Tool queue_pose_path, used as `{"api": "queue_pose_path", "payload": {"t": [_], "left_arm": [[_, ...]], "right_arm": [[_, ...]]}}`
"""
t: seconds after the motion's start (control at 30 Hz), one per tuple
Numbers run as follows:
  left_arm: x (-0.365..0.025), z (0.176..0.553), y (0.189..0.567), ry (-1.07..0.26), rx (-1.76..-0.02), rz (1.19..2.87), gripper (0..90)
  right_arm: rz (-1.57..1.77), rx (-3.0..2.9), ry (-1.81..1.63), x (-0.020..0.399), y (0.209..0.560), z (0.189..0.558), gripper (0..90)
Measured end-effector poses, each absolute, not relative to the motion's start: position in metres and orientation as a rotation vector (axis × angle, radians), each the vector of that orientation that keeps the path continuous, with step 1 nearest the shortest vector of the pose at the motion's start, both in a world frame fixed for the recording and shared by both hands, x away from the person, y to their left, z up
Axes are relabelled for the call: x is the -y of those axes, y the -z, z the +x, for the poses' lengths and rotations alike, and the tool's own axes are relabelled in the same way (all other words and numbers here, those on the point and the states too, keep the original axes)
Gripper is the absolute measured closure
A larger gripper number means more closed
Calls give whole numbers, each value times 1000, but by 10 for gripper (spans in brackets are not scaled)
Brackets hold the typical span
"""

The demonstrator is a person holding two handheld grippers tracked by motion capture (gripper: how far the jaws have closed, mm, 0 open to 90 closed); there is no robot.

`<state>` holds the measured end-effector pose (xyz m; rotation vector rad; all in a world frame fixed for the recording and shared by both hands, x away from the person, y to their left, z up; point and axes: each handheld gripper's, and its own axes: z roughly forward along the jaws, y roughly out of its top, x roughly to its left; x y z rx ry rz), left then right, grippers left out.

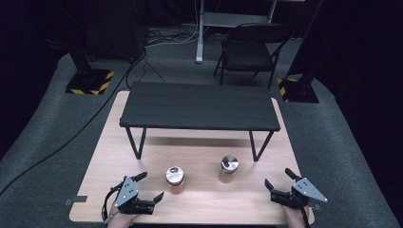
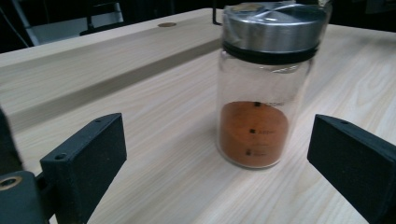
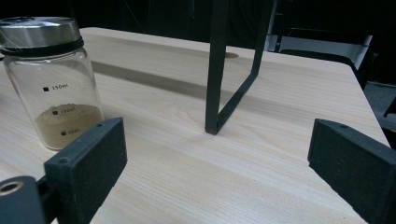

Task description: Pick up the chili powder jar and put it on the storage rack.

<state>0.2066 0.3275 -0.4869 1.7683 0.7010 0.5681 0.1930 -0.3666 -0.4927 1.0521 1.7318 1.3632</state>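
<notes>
The light wooden tabletop (image 1: 199,199) carries an orange-powder jar (image 1: 175,179), upright at lower centre, long axis vertical. Left gripper (image 1: 151,186) beside it, jaws wide apart, touching nothing. Right gripper (image 1: 278,179), jaws likewise apart, empty.

A clear jar (image 2: 261,93) with a silver lid holds orange powder; another jar (image 3: 56,84) holds tan powder. The surface (image 1: 199,199) is pale wood grain, the shelf (image 1: 199,107) black, and each tool (image 1: 151,186) black.
</notes>
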Motion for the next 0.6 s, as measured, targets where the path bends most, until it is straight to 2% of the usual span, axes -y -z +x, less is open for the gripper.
{"api": "queue_pose_path", "payload": {"t": [0.6], "left_arm": [[-298, 212, 481, -554, -672, 1824, 44]], "right_arm": [[1048, -1740, -1358, 366, 492, 194, 48]]}}
